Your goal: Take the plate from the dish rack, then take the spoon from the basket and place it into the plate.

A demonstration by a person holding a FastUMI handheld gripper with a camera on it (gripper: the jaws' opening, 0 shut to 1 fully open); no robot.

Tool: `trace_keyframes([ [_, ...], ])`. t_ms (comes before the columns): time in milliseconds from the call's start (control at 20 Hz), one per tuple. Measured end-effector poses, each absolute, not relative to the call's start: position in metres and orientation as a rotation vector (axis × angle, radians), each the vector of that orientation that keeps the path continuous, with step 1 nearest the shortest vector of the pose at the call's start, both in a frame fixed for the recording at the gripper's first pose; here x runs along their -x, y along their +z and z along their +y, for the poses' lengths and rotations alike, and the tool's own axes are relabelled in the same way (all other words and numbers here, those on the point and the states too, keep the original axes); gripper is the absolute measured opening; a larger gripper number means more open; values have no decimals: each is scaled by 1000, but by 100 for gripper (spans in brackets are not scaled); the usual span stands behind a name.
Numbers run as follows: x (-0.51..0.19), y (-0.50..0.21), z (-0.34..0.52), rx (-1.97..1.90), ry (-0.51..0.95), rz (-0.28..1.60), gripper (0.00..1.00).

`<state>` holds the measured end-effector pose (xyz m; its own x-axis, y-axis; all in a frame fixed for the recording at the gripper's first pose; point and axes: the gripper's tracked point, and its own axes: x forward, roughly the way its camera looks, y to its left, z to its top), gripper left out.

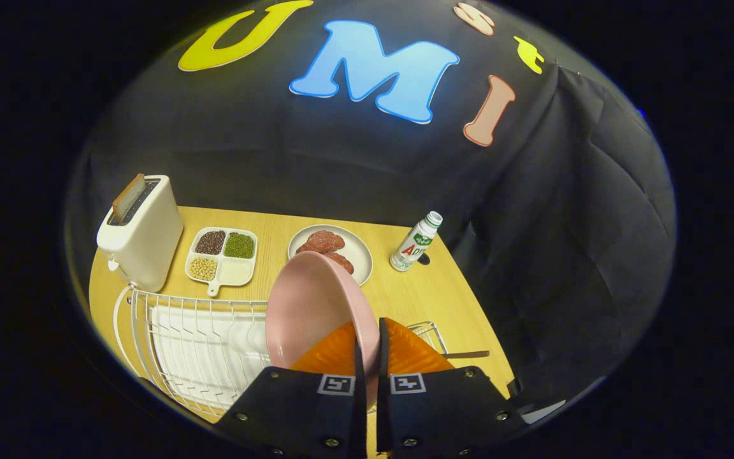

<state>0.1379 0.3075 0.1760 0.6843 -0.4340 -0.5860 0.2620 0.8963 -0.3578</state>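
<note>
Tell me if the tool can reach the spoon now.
Probably not: the tool is shut on the pink plate, so its fingers are taken. The spoon lies just beyond, by the basket.

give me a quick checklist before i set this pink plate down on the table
1. Grip on the pink plate: ok, the gripper has both fingers closed on its rim.
2. Plate out of the dish rack: ok, it looks lifted above the wires, tilted on edge.
3. Free wooden table to set it on: ok, bare wood lies between the rack and the bottle.
4. Neighbours to avoid: ok, the plate of meat and the sectioned tray of beans sit beyond the rack.
5. Spoon in the wire basket: cannot tell, only a handle sticks out beside the fingers.
6. Plate level for release: not ok, it is steeply tilted.
</note>
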Motion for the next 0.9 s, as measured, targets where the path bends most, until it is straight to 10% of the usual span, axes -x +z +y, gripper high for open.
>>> trace_keyframes([
  [900,-31,209,246,-20,-17,699,6],
])
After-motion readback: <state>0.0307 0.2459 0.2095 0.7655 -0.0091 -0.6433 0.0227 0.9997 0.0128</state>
